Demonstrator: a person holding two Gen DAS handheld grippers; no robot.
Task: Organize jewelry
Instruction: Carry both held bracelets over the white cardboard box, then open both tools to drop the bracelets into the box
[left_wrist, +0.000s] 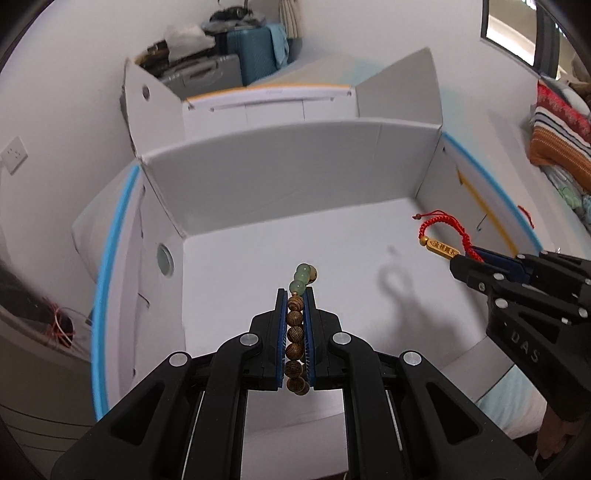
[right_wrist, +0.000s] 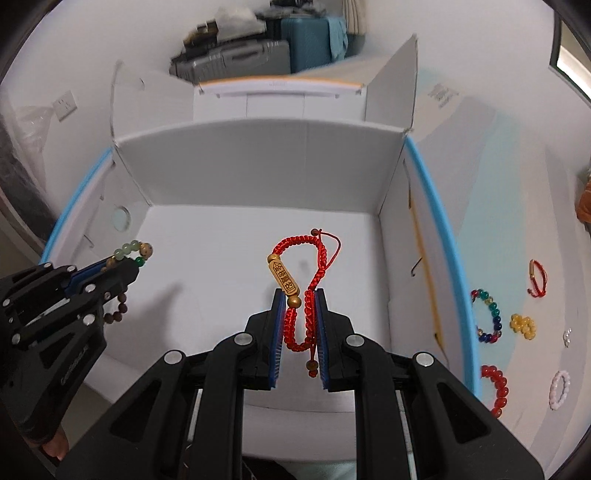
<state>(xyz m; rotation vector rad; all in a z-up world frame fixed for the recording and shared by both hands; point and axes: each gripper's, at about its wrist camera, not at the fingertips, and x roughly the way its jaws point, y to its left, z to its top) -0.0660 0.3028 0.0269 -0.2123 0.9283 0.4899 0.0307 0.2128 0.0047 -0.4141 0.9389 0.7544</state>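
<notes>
A wooden bead bracelet (left_wrist: 296, 334) is clamped in the left hand-held gripper (left_wrist: 295, 295), a red cord bracelet (right_wrist: 301, 291) in the right hand-held gripper (right_wrist: 300, 295), both over the open white box (right_wrist: 258, 173). Loose bracelets (right_wrist: 487, 314) (outside the box) are shown only by the right view.

You are looking at a plain white wall (left_wrist: 74, 74) with a white socket (left_wrist: 14, 154); teal and grey hard suitcases (left_wrist: 251, 51) are standing behind.
</notes>
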